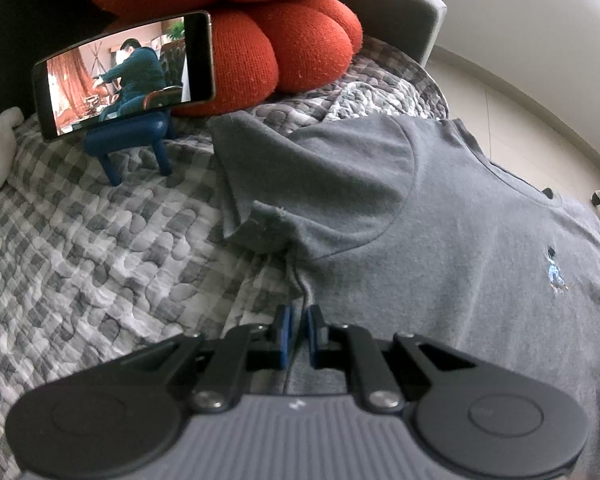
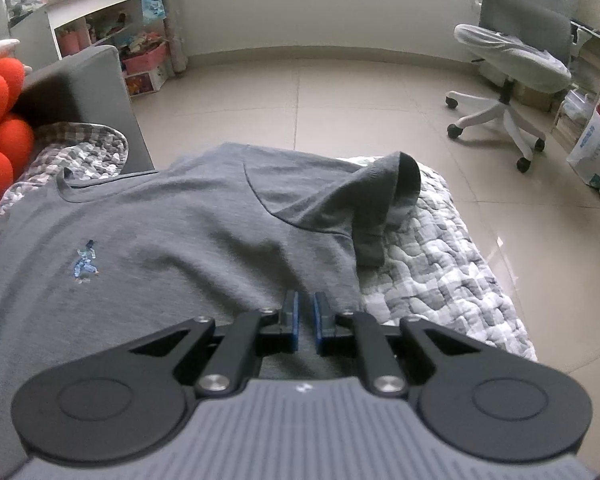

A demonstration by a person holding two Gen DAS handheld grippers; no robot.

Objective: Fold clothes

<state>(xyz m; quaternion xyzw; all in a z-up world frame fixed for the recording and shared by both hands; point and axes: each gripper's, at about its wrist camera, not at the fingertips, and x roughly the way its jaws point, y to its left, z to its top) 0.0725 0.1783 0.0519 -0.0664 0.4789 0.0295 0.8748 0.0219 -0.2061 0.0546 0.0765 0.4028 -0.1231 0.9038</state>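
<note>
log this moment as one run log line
stage: pre-fold | grey t-shirt flat on quilt | left gripper at left side seam | right gripper at right side

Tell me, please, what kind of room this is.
Probably a bedroom or study at home. A grey T-shirt lies on a checked quilt spread over a grey sofa or daybed. A swivel office chair stands on the tiled floor, and cluttered shelves line the wall.

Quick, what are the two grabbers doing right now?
Left gripper: nearly shut, on the gray T-shirt's side edge.
Right gripper: nearly shut, on the T-shirt's other side.
</note>
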